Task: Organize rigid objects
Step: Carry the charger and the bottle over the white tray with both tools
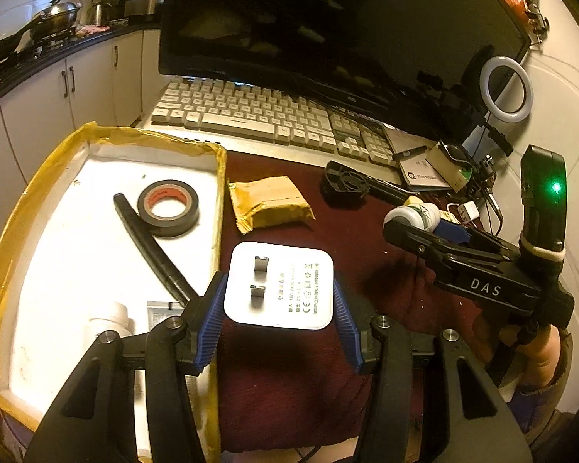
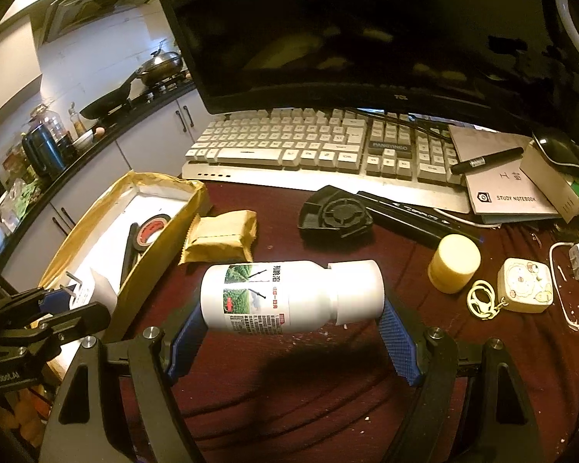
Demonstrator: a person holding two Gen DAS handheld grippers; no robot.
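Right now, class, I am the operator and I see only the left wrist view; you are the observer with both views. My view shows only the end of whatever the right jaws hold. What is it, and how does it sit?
Observer: A white bottle with a picture label, held sideways, with its base on one pad and its cap on the other.
Operator: What stands to its right?
Observer: A pale yellow jar, upright on the cloth.
Operator: Anything past the jar?
Observer: A square cartoon keychain with a yellow clasp, lying apart from the jar.
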